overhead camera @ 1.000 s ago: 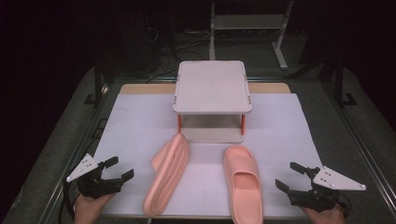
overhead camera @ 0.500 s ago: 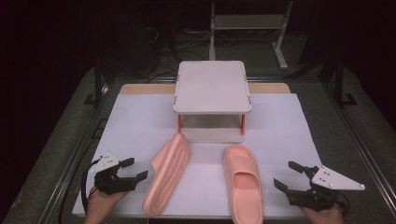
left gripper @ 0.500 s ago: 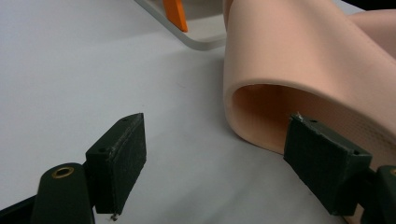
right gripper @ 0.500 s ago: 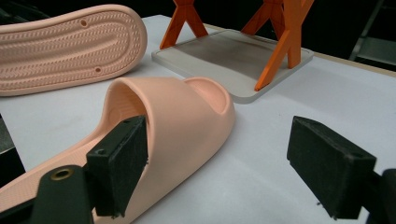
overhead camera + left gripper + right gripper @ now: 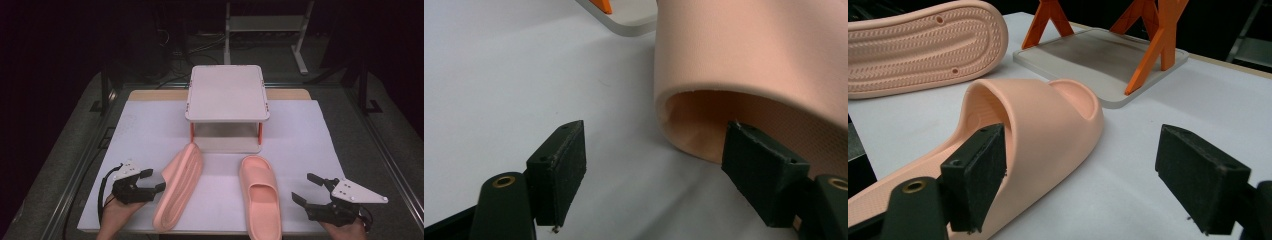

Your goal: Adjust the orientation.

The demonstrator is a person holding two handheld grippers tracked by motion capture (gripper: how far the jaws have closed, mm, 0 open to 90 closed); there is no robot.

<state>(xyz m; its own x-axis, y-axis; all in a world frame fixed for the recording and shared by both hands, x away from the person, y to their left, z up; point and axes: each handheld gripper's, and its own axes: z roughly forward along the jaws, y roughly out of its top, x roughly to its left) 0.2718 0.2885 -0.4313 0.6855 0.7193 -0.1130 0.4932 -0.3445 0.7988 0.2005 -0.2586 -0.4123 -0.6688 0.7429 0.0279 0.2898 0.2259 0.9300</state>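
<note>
Salmon-pink foam slipper tipped on its edge (image 5: 179,187), left of its upright twin (image 5: 260,197), near white two-tier stand (image 5: 227,95). Left gripper (image 5: 154,181) just beside it. Left gripper view: jaws closing lately, still apart, strap edge (image 5: 744,60) between, unpressed. Right gripper view: right gripper (image 5: 1083,175) spread wide, holding nothing.

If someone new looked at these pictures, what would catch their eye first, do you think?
Probably the two pink slippers on the white sheet: the left slipper lies tipped on its side, the right slipper sits upright. Behind them stands a small white shelf on orange legs. The left gripper is right beside the tipped slipper, jaws apart.
</note>
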